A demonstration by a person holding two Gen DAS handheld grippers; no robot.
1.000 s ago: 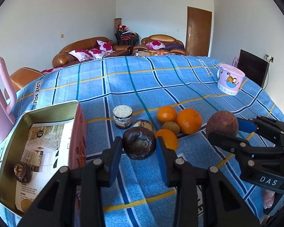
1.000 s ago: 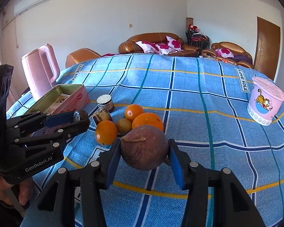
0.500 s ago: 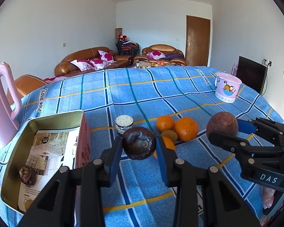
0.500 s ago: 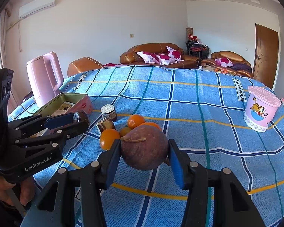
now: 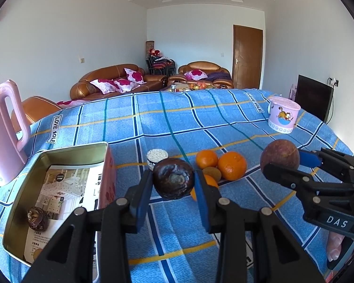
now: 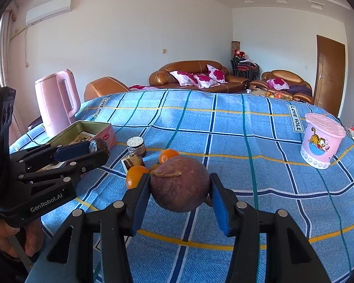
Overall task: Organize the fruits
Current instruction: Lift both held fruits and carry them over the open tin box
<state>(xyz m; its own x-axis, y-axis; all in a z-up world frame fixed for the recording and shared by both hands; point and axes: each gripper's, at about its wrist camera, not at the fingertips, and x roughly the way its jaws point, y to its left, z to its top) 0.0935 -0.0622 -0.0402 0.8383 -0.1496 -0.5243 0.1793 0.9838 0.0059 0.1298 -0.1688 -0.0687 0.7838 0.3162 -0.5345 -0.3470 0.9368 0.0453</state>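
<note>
- We work in a living room with brown sofas (image 5: 111, 80) behind a wide surface (image 5: 200, 122) under a blue checked cloth; its far half is bare, giving open room to move.
- A pink kettle (image 6: 55, 99) stands at the left edge, just behind an open tin box (image 5: 66, 155) that holds one dark fruit (image 5: 37, 218); a pink tub (image 6: 322, 139) sits well apart on the right.
- Our right gripper (image 6: 180, 200) has its fingers clenched on a round brownish fruit (image 6: 179, 184), lifted clear of the cloth.
- Our left gripper (image 5: 173, 189) grasps a dark wrinkled fruit (image 5: 173, 178) across its middle, beside the tin's near wall.
- We judge both fruits light, firm-skinned and prone to roll, so gripping across the widest part suits them.
- Oranges (image 5: 231, 165) and a kiwi (image 5: 212, 172) cluster mid-surface near a small jar (image 5: 156, 156).
</note>
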